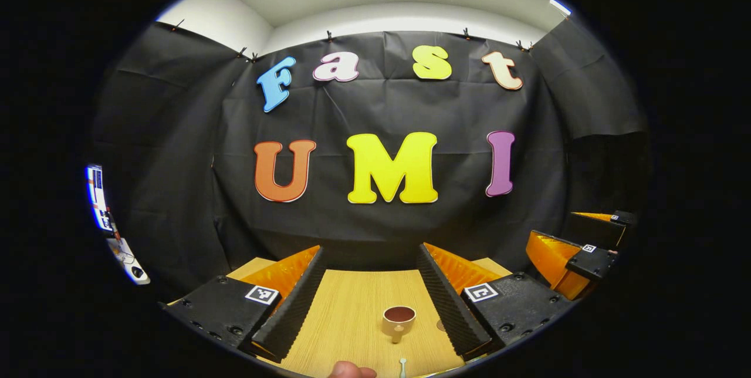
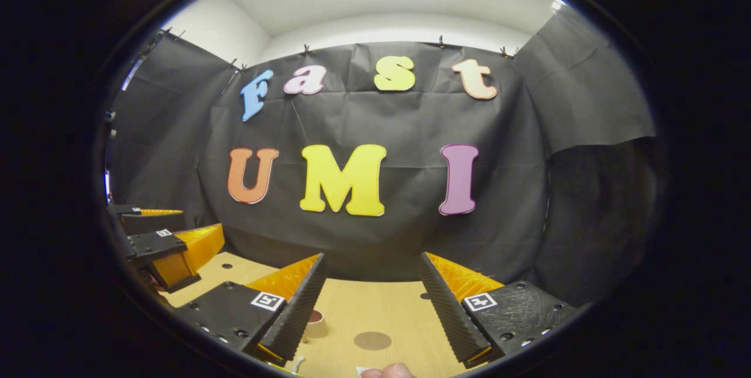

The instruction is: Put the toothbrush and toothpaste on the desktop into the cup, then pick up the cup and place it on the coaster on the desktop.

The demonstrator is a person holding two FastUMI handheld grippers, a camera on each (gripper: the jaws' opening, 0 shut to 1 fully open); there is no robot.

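Hovering over the wooden desk (image 1: 352, 307) with fingers spread wide and gripping nothing, left tool (image 1: 375, 299), cup (image 1: 399, 320) standing upright between its fingers, right tool (image 2: 371, 301) likewise gaping, round coaster (image 2: 372, 340) lying just beside the cup, toothbrush tip (image 1: 402, 363) peeking at the near edge.
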